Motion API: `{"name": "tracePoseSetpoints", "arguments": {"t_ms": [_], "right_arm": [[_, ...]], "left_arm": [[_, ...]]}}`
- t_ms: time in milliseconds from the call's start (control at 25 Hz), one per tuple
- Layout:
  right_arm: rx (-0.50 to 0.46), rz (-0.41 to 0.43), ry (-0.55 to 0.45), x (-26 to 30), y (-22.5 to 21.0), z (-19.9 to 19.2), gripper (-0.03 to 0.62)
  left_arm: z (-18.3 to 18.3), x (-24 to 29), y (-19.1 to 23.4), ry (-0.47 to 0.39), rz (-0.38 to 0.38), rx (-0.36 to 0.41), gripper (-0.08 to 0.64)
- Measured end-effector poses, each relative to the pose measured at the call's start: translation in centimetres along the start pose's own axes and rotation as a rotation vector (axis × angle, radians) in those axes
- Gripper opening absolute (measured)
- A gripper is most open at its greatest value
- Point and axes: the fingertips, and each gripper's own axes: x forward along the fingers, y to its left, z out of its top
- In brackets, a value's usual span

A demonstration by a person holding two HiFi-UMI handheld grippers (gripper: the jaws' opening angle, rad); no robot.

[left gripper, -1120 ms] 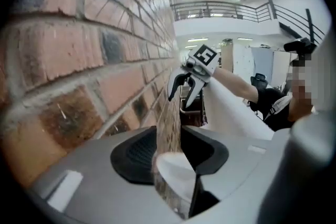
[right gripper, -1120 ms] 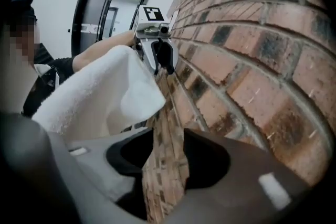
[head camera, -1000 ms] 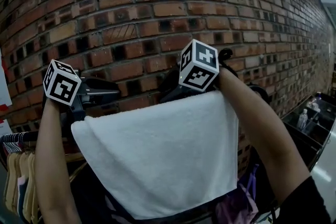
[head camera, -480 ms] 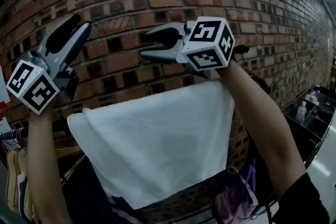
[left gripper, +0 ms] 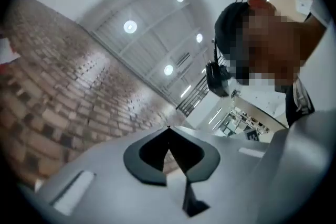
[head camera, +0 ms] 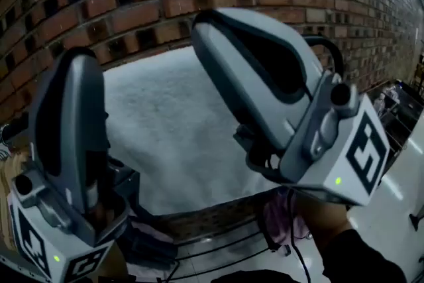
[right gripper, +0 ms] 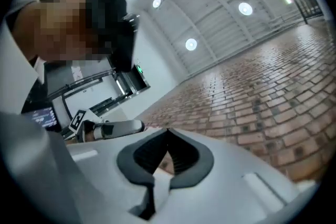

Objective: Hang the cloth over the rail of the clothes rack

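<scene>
Cloth (head camera: 173,136) free; both tools (left gripper: 168,127) (right gripper: 167,130) closed, empty

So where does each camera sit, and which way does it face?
Head view: worn on the person's head, facing the white cloth before the brick wall; left gripper and right gripper, both shut and empty, loom close.
Left gripper view: on the left gripper, pointing up at ceiling and wall; the head shows.
Right gripper view: on the right gripper, likewise upward; head and left gripper show.
Shared: all three see the brick wall; both gripper views see the ceiling.
</scene>
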Motion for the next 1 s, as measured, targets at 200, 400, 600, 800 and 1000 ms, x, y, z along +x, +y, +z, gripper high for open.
{"name": "tracePoseSetpoints", "arguments": {"t_ms": [200,400,600,800,1000], "right_arm": [[0.226,-0.178,0.397,-10.5,9.4,-17.9,0.005],[0.409,-0.267,0.552,-16.0,13.1,-23.2,0.005],[0.419,-0.247,0.579,-17.4,15.0,-23.4,0.005],[0.411,-0.234,0.577,-18.1,16.4,-22.9,0.005],[0.427,-0.238,0.588,-19.4,17.8,-22.8,0.005]], "left_arm": [[-18.6,-11.9,-7.6,0.406,0.248,-0.216,0.008],[-24.1,-16.7,-13.0,0.554,0.305,-0.356,0.008],[-23.8,-17.0,-14.8,0.553,0.296,-0.348,0.008],[-23.4,-17.6,-16.2,0.561,0.291,-0.339,0.008],[-22.9,-18.6,-18.0,0.573,0.296,-0.324,0.008]]}}
